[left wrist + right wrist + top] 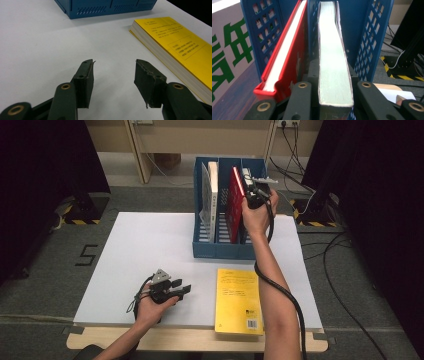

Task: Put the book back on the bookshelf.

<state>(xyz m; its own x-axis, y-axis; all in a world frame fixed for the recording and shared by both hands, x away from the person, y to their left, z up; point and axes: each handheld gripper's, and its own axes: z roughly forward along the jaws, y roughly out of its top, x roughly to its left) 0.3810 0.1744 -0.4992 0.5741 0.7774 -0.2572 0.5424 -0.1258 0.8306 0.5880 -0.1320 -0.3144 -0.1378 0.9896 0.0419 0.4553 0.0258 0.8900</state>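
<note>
Tongs, right (334, 82): pinching the edge of a book with greenish page edges (333, 57), one black pad on each cover, at the upper centre of the high view.
Tongs, left (113, 75): spread with nothing between them, resting low over the white table (37, 50) at the lower left of the high view.
Held book, place: upright in the rightmost slot of the blue file rack (220, 247), upper centre of the high view; how far down it sits cannot be told.
Handling: likely stiff across the covers and moderately heavy for a pinch; glossy covers could slip, so a hold near the middle of the long edge seems safest.
Neighbours: a red book (284, 57) leans in the slot just beside it, a blue lattice divider between them; a white book (212, 195) stands farther left.
Edges: lattice walls close in on both sides, leaving little sideways room; straight up and down looks like the free path.
Open room: a yellow book (239, 301) lies flat at the lower centre, overhanging the table's near edge; bare table spreads to its left.
</note>
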